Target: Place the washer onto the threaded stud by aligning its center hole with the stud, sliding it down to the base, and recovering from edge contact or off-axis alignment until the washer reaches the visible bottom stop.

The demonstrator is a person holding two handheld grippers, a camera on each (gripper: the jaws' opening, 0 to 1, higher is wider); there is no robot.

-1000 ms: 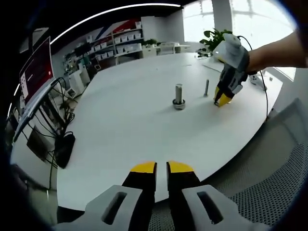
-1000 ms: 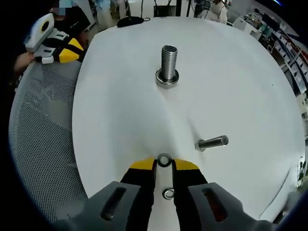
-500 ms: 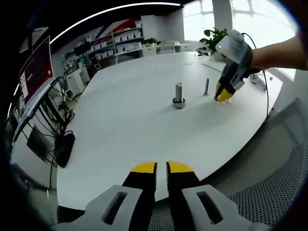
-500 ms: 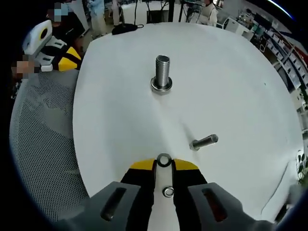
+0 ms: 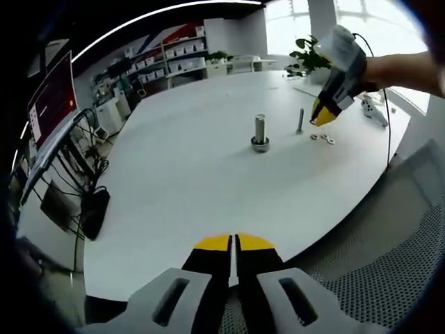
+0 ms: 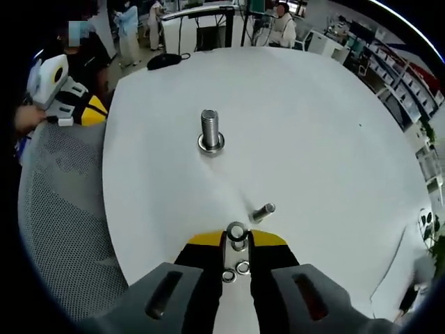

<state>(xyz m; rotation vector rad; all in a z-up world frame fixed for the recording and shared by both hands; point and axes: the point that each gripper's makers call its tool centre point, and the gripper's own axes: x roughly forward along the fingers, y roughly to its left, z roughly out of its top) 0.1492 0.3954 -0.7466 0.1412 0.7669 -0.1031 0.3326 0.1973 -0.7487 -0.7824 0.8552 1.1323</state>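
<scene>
In the right gripper view, the right gripper [image 6: 236,239] has its yellow-tipped jaws closed to a narrow gap and pinches a small silver metal washer [image 6: 236,232] edge-on at the tips, raised clear of the round white table [image 6: 334,139]. Judged from this, the pick-up is complete and the carry toward the stud is in hand. Just below the jaws, two spare silver washers [image 6: 236,271] lie flat on the table, partly framed by the jaw gap. Slightly farther out stands a slim grey threaded bolt [image 6: 263,211], foreshortened so its base is hard to read. Farther still, the thick upright threaded steel stud [image 6: 210,130] stands on a ring-shaped base; whether that ring is a flange or a seated washer cannot be determined. The next move calls for turning the held washer flat, centring its hole over the stud top, and lowering it along the axis. In the left gripper view, the left gripper [image 5: 233,243] sits at the near table edge, jaws almost touching and holding nothing. The washer's hole alignment is not resolvable at this range.
</scene>
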